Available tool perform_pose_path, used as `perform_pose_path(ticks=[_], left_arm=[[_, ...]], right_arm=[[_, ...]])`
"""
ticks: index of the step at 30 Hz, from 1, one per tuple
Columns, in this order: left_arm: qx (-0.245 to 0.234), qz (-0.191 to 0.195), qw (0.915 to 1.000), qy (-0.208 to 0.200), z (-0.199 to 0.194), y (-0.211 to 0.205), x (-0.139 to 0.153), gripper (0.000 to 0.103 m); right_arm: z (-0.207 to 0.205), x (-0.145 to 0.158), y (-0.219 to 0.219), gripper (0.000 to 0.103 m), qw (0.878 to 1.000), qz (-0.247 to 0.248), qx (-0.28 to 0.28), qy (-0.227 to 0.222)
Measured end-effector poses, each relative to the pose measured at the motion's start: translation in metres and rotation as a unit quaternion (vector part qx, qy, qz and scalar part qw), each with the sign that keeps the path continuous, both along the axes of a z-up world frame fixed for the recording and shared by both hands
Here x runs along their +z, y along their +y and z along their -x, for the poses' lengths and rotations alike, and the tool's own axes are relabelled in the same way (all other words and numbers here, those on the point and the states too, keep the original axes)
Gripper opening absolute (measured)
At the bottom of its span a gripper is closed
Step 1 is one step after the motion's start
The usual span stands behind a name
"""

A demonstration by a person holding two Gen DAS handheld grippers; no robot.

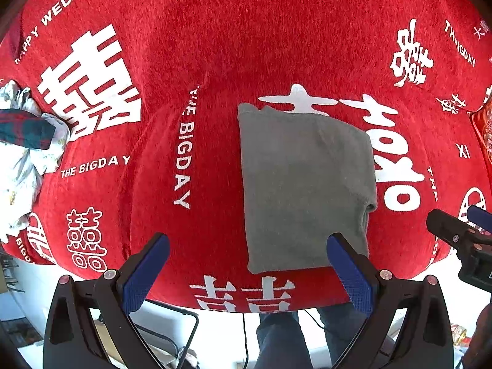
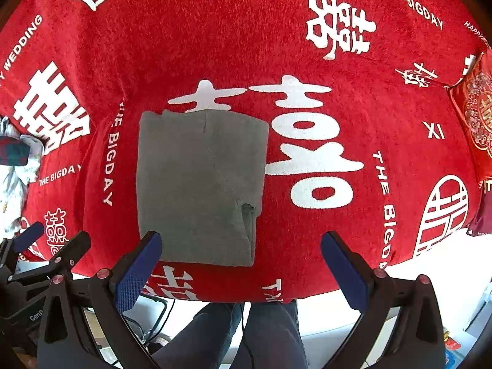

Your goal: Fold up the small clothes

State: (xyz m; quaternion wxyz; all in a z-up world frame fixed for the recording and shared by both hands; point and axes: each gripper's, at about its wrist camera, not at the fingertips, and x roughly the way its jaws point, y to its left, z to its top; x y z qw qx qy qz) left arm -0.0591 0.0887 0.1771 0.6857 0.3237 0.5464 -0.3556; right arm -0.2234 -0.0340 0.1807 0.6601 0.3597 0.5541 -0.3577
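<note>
A: How do the jaws stand?

B: Both pairs gape wide with nothing between them. The left gripper [image 1: 247, 266] points down at the table, its blue pads [image 1: 144, 276] spread well apart, and the near edge of the grey garment [image 1: 304, 184] shows in the gap below them, not touched. The right gripper [image 2: 241, 264] is just as wide; its pads clamp nothing either.

A: And the garment itself?

B: It lies folded into a tidy, roughly rectangular packet, flat on the red cloth [image 1: 215, 46] that covers the table. One flap overlaps along its right side, with a small cuff-like opening showing near the lower right corner. In the right wrist view the grey garment [image 2: 200, 184] sits under the left half of the gap, its lower left corner just behind the left pad; the right pad is over bare red cloth [image 2: 215, 30].

A: What lies around it?

B: The cloth carries large white characters and the words "THE BIGDAY" and "HAPPY WEDDING". At the far left edge is a pile of other clothes [image 1: 24, 150], white printed fabric with a dark plaid piece on top, well apart from the grey packet. A red patterned cushion [image 2: 476, 117] sits at the right edge. Below the table edge, a person's legs [image 2: 246, 335] in dark trousers show.
</note>
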Motion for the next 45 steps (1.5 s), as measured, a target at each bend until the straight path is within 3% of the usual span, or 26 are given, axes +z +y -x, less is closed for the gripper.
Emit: perform_pose_path(ticks=[45], left_arm=[[0.005,0.002,1.0,-0.002,-0.0012,-0.0036,0.0043,0.102]], right_arm=[[-0.0044,0.001,-0.0018,0.103,1.0,0.0,-0.001,0.0]])
